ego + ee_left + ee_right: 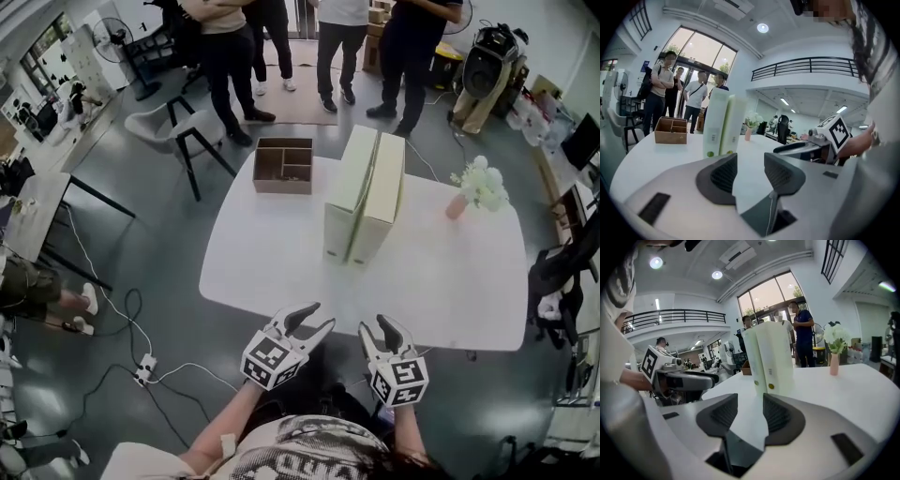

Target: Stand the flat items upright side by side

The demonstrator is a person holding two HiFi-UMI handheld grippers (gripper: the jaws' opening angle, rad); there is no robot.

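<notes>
Two tall, flat cream boxes stand upright side by side, touching, in the middle of the white table (pixel 272 253): the left box (pixel 350 187) and the right box (pixel 380 194). Both grippers hover near the table's near edge, well short of the boxes. My left gripper (pixel 315 317) is open, with nothing between its dark pads (pixel 719 176). My right gripper (pixel 375 326) is also open and empty. In the left gripper view the boxes (pixel 723 123) rise beyond the left gripper (pixel 750 172), and in the right gripper view the boxes (pixel 769 357) stand beyond the right gripper (pixel 750 413).
A brown wooden compartment box (pixel 284 165) sits at the table's far left. A pink vase with white flowers (pixel 473 190) stands at the right. Several people (pixel 337 47) stand beyond the far edge. A grey chair (pixel 173 127) and floor cables (pixel 141 361) lie to the left.
</notes>
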